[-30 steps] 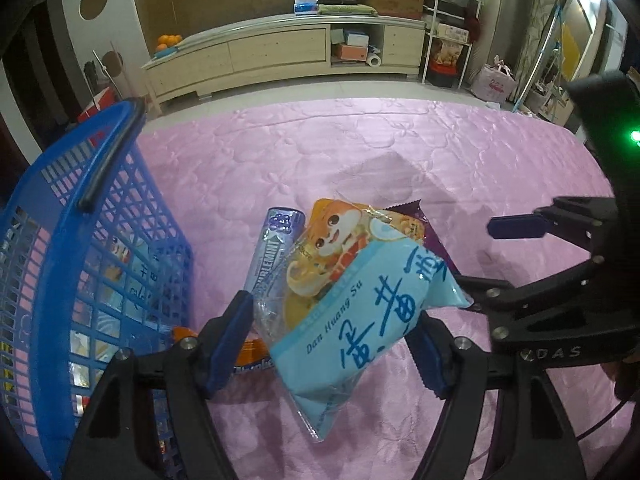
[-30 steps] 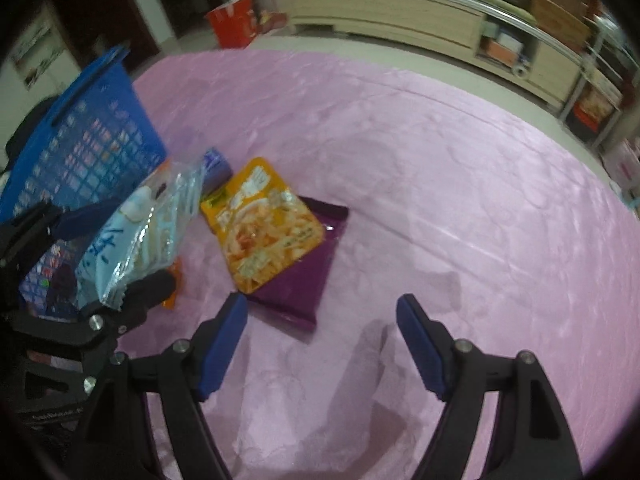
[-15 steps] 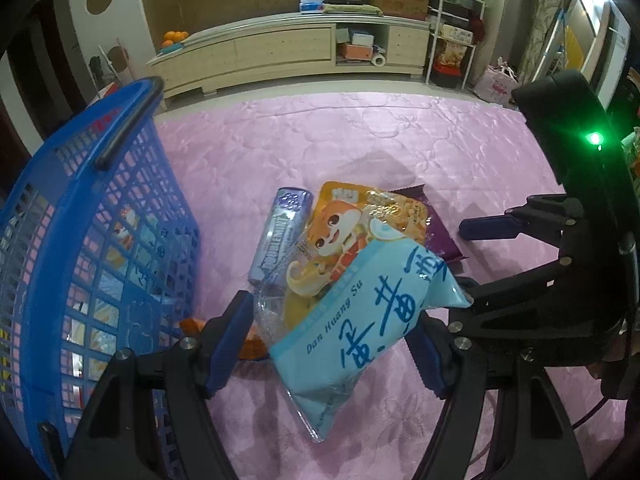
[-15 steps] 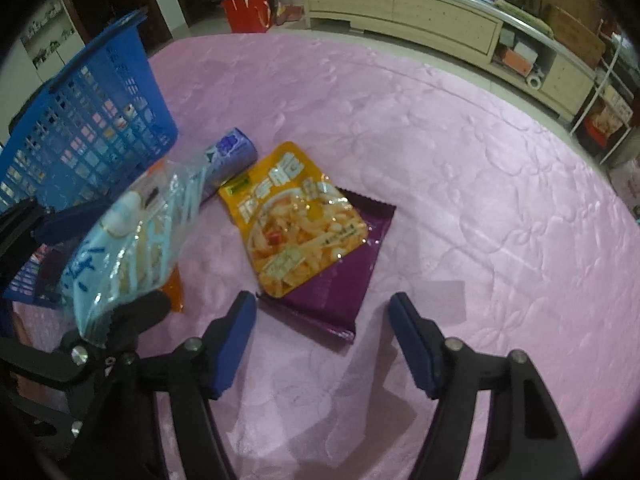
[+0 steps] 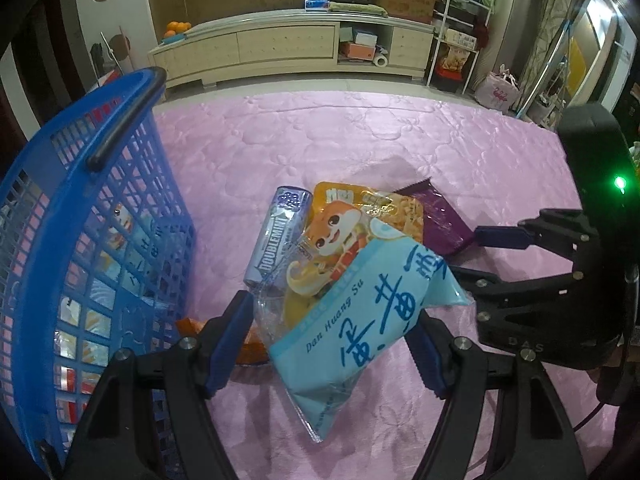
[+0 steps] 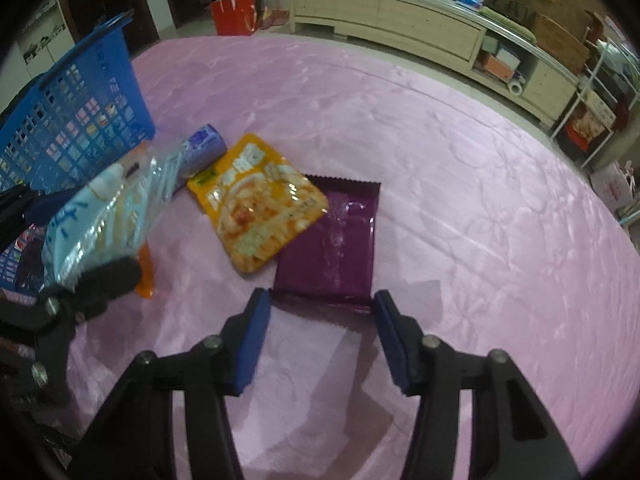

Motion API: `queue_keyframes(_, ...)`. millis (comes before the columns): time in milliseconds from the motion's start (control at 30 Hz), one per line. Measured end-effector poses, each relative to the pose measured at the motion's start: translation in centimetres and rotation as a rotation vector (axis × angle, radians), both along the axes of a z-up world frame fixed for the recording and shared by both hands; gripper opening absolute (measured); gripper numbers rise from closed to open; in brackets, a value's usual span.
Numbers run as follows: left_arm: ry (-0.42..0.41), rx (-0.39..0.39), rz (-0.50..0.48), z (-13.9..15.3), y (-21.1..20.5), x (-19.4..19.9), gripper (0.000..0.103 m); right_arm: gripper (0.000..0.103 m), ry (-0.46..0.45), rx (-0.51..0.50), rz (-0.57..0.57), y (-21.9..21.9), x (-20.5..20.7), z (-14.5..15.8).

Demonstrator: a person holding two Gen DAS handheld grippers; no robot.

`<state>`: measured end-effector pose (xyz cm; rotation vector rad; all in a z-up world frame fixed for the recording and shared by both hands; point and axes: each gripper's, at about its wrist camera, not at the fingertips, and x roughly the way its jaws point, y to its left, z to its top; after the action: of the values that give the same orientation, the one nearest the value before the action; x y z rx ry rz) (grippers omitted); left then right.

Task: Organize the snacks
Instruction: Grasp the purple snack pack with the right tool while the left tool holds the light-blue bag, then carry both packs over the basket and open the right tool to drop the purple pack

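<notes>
My left gripper (image 5: 328,344) is shut on a light blue snack bag (image 5: 360,316) and holds it above the pink cloth, right of the blue basket (image 5: 80,240). The bag also shows in the right wrist view (image 6: 100,216). My right gripper (image 6: 320,328) is open, its fingertips at the near edge of a purple packet (image 6: 332,248). A yellow snack pouch (image 6: 256,204) lies partly on the purple packet. A Doublemint tube (image 5: 280,236) lies beside it. An orange packet (image 6: 145,276) lies below the held bag.
The basket holds several snack packs. A pink quilted cloth (image 6: 440,160) covers the surface. A long wooden cabinet (image 5: 280,48) and a metal rack (image 5: 452,40) stand beyond it. A red bag (image 6: 236,12) sits on the floor.
My right gripper has moved forward and down to the purple packet. My left gripper has kept the blue bag and lifted slightly beside the basket.
</notes>
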<state>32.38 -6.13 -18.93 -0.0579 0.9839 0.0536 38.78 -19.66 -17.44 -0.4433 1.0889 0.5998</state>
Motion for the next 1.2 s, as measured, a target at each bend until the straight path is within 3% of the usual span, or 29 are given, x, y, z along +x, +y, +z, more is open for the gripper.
queue_keyframes(267, -0.007, -0.026, -0.042, 0.8, -0.7, -0.9, 0.072, 0.058, -0.022, 0.014, -0.038, -1.1, -2.9, 3.0)
queue_keyframes(600, -0.021, -0.075, -0.125, 3.3, -1.2, -5.2, 0.072, 0.058, -0.104, -0.004, -0.055, -1.2, -9.0, 7.7)
queue_keyframes(967, -0.107, -0.123, -0.188, 9.1, 0.0, -9.5, 0.072, 0.058, -0.220, 0.036, -0.070, -0.5, -12.8, 14.8)
queue_keyframes(1200, -0.192, -0.080, -0.202, 13.2, 1.9, -11.0, 0.072, 0.058, -0.287, 0.078, -0.051, 1.6, -14.5, 18.5)
